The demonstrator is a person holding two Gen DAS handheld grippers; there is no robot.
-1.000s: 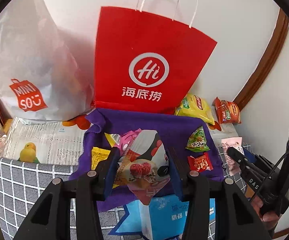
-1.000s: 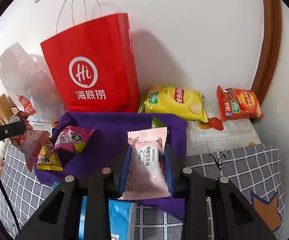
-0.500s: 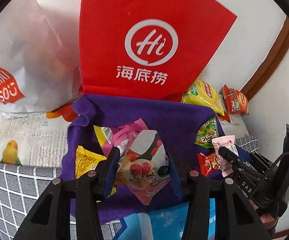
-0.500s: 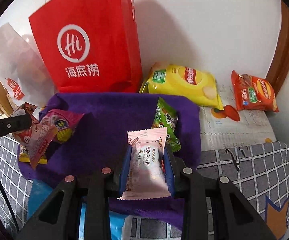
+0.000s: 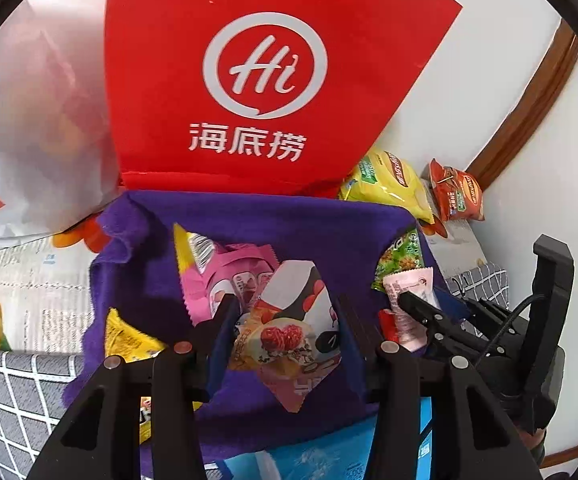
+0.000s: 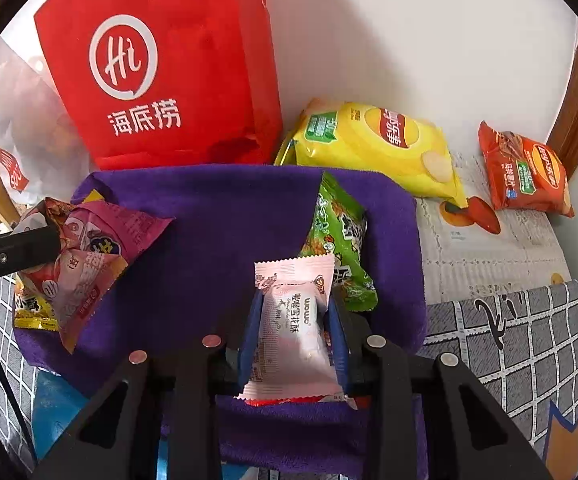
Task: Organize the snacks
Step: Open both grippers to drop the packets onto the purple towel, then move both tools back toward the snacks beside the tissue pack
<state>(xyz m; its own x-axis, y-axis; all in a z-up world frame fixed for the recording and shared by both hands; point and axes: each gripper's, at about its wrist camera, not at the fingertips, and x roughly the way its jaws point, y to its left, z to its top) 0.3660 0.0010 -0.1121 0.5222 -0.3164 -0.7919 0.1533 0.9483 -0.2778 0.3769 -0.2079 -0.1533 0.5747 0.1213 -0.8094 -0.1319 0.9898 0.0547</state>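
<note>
The purple cloth (image 6: 217, 220) looks soft and fuzzy, matt all over. The red bag (image 5: 273, 80) is matt paper, the white bag (image 5: 33, 128) thin, cloudy plastic. The chip bags (image 6: 373, 140) and the pink packet (image 6: 293, 332) shine like glossy film. The tongs (image 6: 293, 340) are matt black plastic with small metal pins. The checked cover (image 6: 529, 340) is woven cloth.

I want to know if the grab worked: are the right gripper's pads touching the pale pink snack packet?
Touching. The right wrist view shows both blue pads of the right gripper pressed against the sides of the pale pink packet, which hangs between them.
</note>
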